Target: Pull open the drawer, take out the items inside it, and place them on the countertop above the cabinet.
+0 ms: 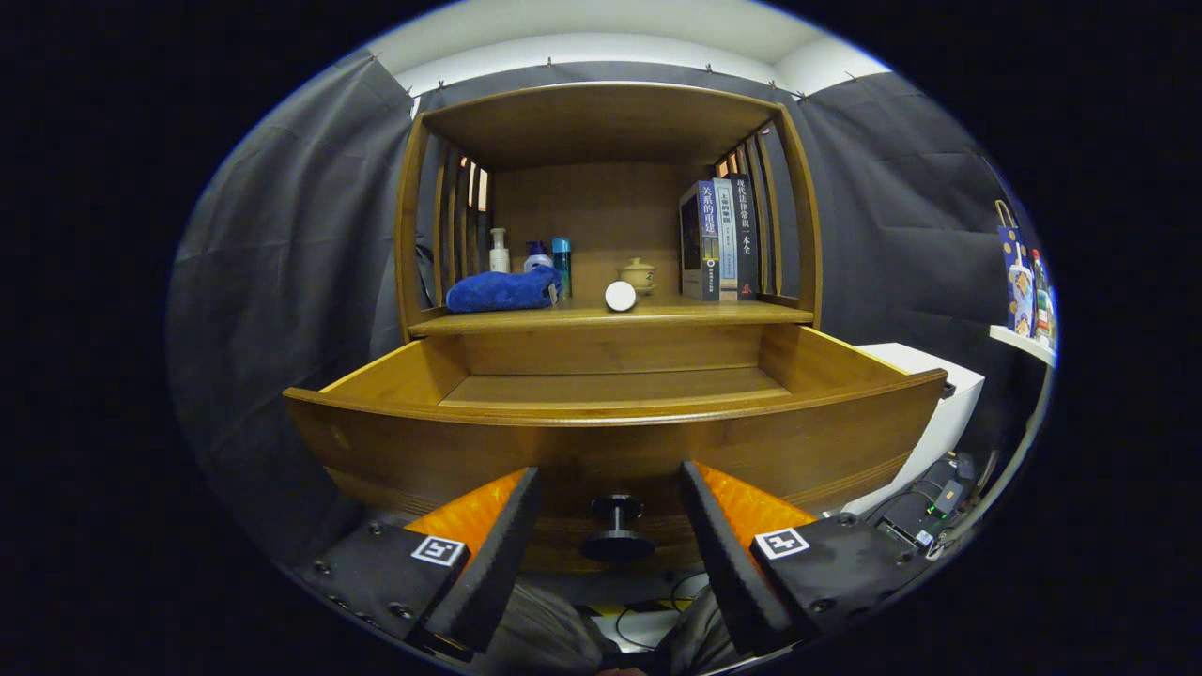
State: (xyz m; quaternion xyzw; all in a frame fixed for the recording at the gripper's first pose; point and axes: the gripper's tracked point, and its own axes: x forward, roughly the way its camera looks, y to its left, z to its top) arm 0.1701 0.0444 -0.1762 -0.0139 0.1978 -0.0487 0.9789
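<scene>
One wooden cabinet point(601, 141) stands w/ its open shelf area up top, slatted sides L and R, against the dark booth cloth. Below it the drawer point(610, 441) is pulled well out toward the gripper; its curved front panel spans wide, and the visible part of its floor looks bare, though the near strip right behind the front panel is hidden, so can't tell about that bit.

The countertop point(610, 317) sits just above the drawer's back. On it, from L to R: a blue cloth point(502, 289) bunched up near the L slats; behind it a white pump bottle point(499, 251), a blue-capped bottle point(536, 255) and a teal can point(562, 263), close together; a white round object point(620, 296) near the front edge at centre, prob. a ball or a cap seen end-on; a small lidded ceramic pot point(639, 274) just behind it; and a row of upright books point(721, 239) against the R slats.

Beyond the cabinet's R side is a white box-like unit point(948, 394), w/ cables and small electronics point(925, 512) at its foot.

The gripper point(608, 526) is released, fingers spread wide. The dark drawer knob point(615, 530) sits between them, touching neither, just ahead of the tips and low on the front panel.
</scene>
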